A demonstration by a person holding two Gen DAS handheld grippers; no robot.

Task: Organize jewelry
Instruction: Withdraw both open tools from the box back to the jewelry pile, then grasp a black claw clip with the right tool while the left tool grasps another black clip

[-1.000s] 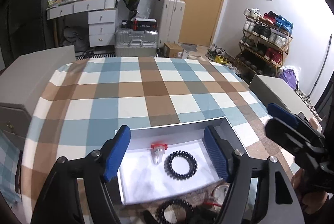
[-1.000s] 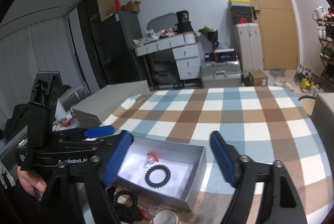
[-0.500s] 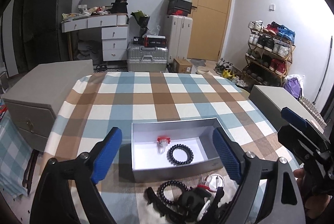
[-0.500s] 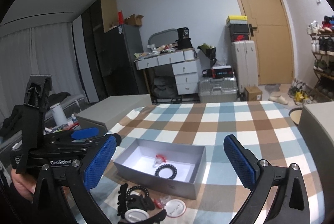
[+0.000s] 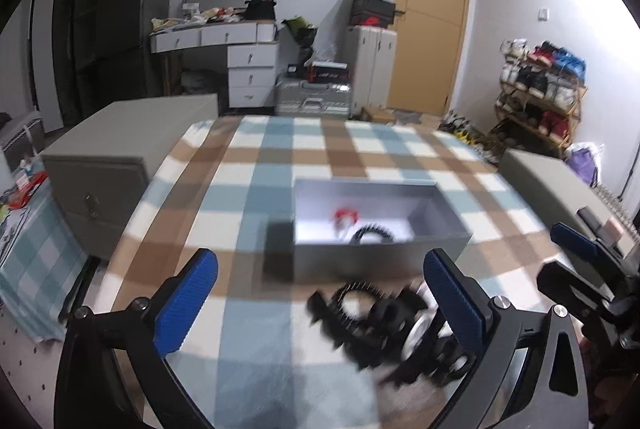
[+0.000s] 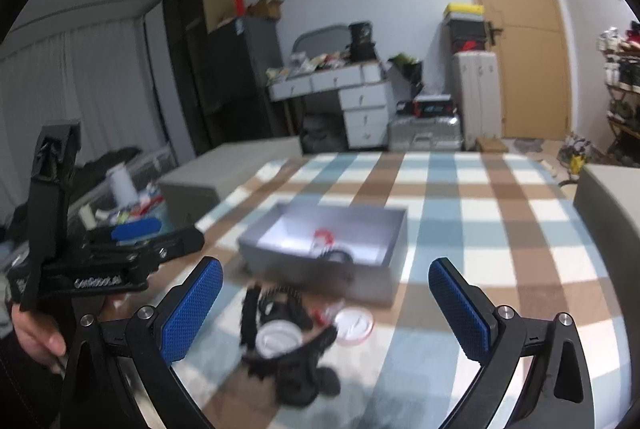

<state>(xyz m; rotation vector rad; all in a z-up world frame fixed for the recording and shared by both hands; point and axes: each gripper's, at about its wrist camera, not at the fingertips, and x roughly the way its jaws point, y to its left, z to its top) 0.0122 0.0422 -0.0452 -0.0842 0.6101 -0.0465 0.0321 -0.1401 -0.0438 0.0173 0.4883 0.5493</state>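
A grey open box [image 5: 380,256] [image 6: 320,269] sits on the checked tablecloth. Inside it lie a black beaded bracelet [image 5: 372,231] [image 6: 339,256] and a small red-topped piece [image 5: 346,216] [image 6: 323,236]. A blurred pile of black hair clips and bracelets [image 5: 384,321] [image 6: 280,329] with small round white pieces lies on the cloth in front of the box. My left gripper [image 5: 320,309] is open and empty, raised before the pile. My right gripper [image 6: 326,313] is open and empty, above the pile. Each gripper shows in the other's view [image 5: 592,269] [image 6: 100,261].
Grey cabinets stand left [image 5: 120,149] and right [image 5: 552,177] of the table. A dark block [image 5: 279,241] sits against the box's left end. Behind are a desk, suitcases, a door and a shoe rack [image 5: 540,97].
Both grippers have pulled back from the box and risen; the box now looks smaller and farther, and the pile of black pieces has come into full view. Both views are motion-blurred.
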